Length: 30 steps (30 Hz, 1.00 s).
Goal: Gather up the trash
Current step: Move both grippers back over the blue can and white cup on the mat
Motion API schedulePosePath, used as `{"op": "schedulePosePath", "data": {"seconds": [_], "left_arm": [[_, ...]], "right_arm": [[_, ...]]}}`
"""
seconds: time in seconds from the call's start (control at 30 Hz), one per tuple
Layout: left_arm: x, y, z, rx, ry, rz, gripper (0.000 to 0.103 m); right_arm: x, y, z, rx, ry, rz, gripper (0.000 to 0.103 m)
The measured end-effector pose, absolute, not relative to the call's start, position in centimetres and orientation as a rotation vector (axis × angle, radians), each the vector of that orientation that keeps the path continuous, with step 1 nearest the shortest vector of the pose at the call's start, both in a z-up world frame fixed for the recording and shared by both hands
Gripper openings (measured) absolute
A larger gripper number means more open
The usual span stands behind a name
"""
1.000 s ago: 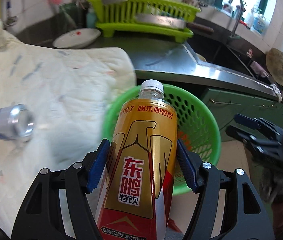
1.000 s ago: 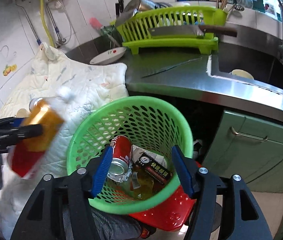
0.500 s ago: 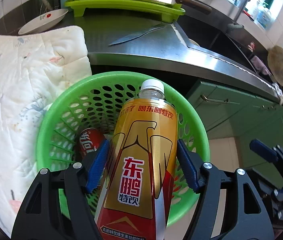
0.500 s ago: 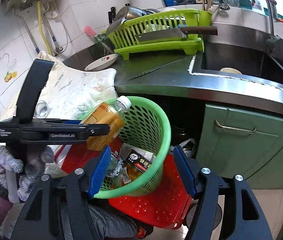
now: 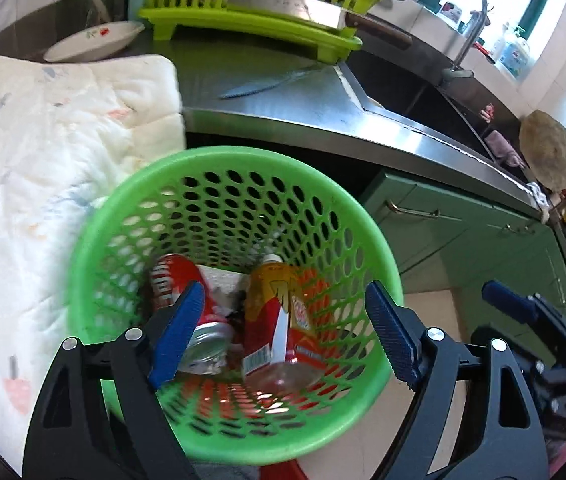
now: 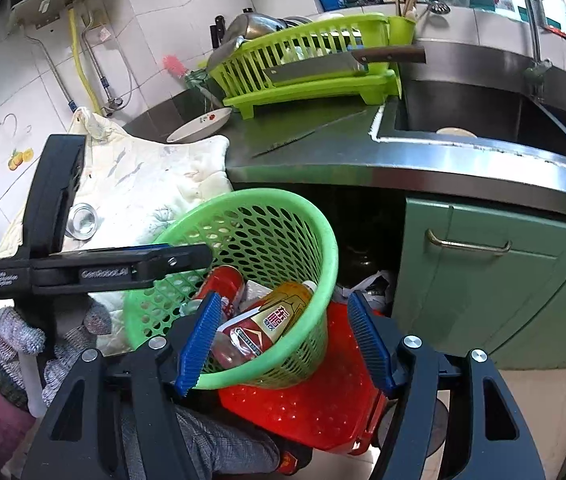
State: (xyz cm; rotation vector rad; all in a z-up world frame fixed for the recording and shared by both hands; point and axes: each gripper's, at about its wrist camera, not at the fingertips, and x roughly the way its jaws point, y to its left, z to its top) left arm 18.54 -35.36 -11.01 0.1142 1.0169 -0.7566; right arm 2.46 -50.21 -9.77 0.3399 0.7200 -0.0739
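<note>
— Fingers first: how do they stand on the left gripper (image 5: 285, 332)?

— Spread wide with nothing between them; its jaws have just been opening. The gold-and-red drink bottle (image 5: 279, 320) lies inside the green basket (image 5: 379, 264), beside a red can (image 5: 187, 300) and some crumpled paper.

— And the right gripper (image 6: 285, 346)?

— Its fingers stand parted, roughly halfway, gripping nothing. They hang just in front of the basket's near rim, above the red stool (image 6: 315, 404) the basket sits on.

— So which step is this?

— By my reading, the drop of the bottle is finished and the left hand is free for the next piece.

— What is left to fetch?

— A small silver can (image 6: 83, 220) rests on the padded white cloth (image 6: 151, 176) spread over the desk, to the basket's left. It looks like the next candidate.

— What does that call for?

— Swinging the left gripper back over the cloth, keeping its fingers wide, coming down astride the can, and closing gently since it may roll on the soft padding.
</note>
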Motion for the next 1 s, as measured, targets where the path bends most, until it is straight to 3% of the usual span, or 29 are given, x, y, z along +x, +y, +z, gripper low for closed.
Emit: {"op": "schedulePosePath", "data": {"seconds": [0.47, 1.0], "left_arm": [[17.0, -24.0, -6.4, 0.069, 0.937, -0.594, 0.081], [18.5, -8.3, -3.9, -0.048, 0.890, -0.311, 0.081]], "right_arm": [[4.0, -45.3, -7.1, 0.277, 0.696, 0.013, 0.067], [11.3, -35.1, -5.1, 0.144, 0.729, 0.230, 0.067]]}}
